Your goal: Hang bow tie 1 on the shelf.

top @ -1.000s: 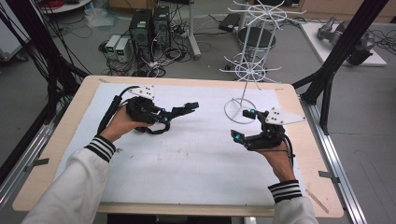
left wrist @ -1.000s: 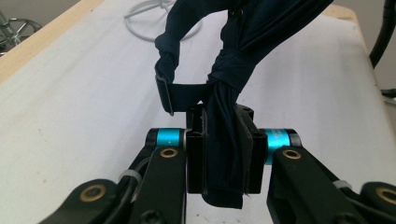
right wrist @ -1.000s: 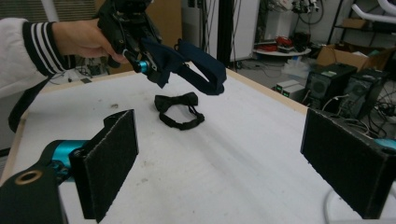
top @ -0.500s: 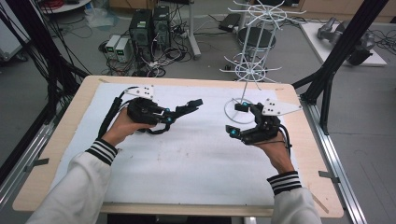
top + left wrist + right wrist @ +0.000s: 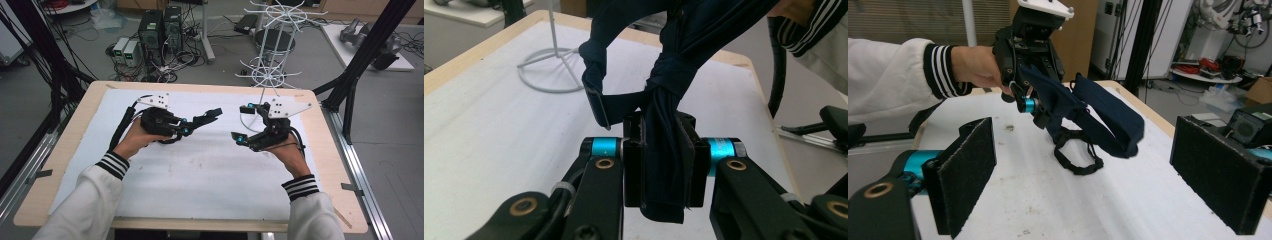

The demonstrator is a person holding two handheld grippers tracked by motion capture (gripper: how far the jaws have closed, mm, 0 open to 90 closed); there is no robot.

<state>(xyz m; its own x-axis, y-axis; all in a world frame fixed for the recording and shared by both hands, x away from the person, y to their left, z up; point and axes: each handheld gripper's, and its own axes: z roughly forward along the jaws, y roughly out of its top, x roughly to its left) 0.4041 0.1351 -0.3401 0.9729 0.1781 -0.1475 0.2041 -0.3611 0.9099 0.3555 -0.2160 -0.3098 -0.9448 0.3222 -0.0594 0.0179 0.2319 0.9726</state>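
The left gripper has its jaws squeezed tight on a folded dark blue umbrella. It pinches the cloth near the wrap strap, so the umbrella stays bunched up and does not flop open. The umbrella hangs in the air above the white desk, not lying on it. A thin black wrist loop dangles from the umbrella's lower end.

The right gripper is just beside it, and its jaws are spread wide with nothing between them. From the right gripper view, the two black pads point straight at the umbrella, so it looks ready to take hold of the free end or the loop.

At the far edge of the desk stands a white wire rack with little hooks. I think the umbrella may be meant to hang there by its loop, which would explain why one hand holds it up while the other comes in.
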